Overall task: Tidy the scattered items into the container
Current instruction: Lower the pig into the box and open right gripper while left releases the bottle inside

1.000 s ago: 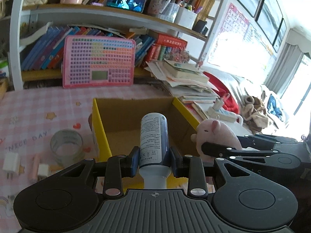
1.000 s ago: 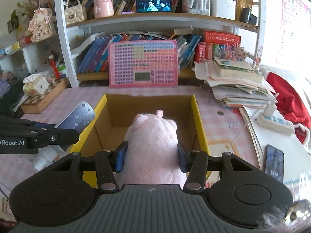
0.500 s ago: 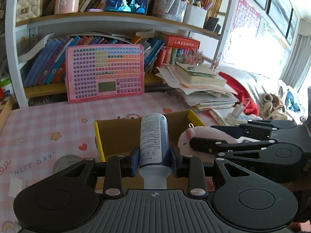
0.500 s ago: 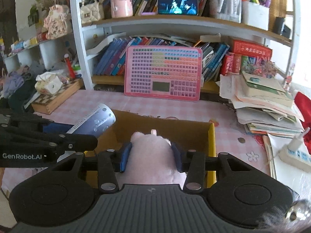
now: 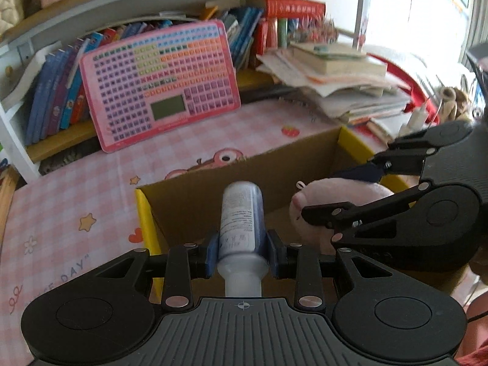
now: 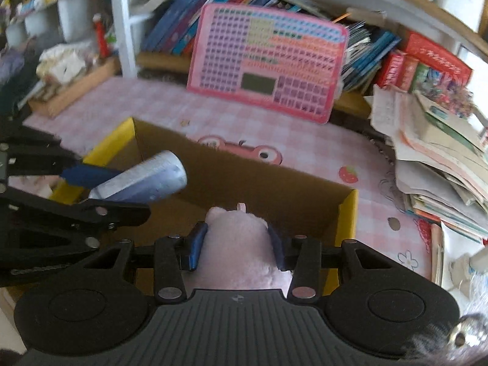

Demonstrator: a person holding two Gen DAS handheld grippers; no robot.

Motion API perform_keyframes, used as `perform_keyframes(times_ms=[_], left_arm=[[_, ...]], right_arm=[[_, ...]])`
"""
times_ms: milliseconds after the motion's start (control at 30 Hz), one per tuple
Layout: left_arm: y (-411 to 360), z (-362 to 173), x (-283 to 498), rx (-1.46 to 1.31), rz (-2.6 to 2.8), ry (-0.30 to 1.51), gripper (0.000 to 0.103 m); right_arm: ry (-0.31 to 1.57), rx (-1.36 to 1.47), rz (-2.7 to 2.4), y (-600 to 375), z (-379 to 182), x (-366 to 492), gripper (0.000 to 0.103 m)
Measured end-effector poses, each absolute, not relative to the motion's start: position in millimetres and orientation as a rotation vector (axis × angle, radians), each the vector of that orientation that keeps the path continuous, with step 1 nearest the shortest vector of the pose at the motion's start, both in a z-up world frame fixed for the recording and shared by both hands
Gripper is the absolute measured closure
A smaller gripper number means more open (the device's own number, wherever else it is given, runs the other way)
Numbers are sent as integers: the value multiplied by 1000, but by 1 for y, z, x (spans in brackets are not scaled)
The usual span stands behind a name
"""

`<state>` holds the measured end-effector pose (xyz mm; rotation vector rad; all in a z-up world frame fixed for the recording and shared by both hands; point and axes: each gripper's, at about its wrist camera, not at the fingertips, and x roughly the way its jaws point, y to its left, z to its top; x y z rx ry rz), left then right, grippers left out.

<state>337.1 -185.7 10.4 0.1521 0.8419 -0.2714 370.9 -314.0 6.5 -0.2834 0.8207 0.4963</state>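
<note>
Left gripper (image 5: 243, 254) is clamped on the white spray bottle (image 5: 241, 213), blue pads pinching its lower body, the bottle pointing straight out ahead over the open cardboard box (image 5: 213, 195). Right gripper (image 6: 236, 248) is squeezed tight on the pink plush toy (image 6: 238, 241), its sides dented in by the pads, also poised over the box (image 6: 274, 189). From the left wrist, the plush (image 5: 317, 207) sits just right of the bottle; from the right wrist, the bottle (image 6: 146, 180) angles in from the left. Beyond the box's far wall lies the pink checked tablecloth (image 5: 91, 189), then the pink keyboard toy (image 5: 161, 82) leaning on the bookshelf (image 6: 128, 24), a paper stack (image 6: 442, 158) off right.
</note>
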Motion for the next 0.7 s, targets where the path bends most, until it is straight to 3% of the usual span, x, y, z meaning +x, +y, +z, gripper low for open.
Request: perform_keyframes(times_ms=[133,633,700], left_arm=[[-191,3,346,185,-278,852,76],[-191,-4,351,195,-251,873,76],[-190,-3,349,192,-240,867,74]], right_arm=[[844,-331,489,-311,-3,384,61],[918,-391,507,-302,-25,396,62],[917,-391,511,-301,-24,396,56]])
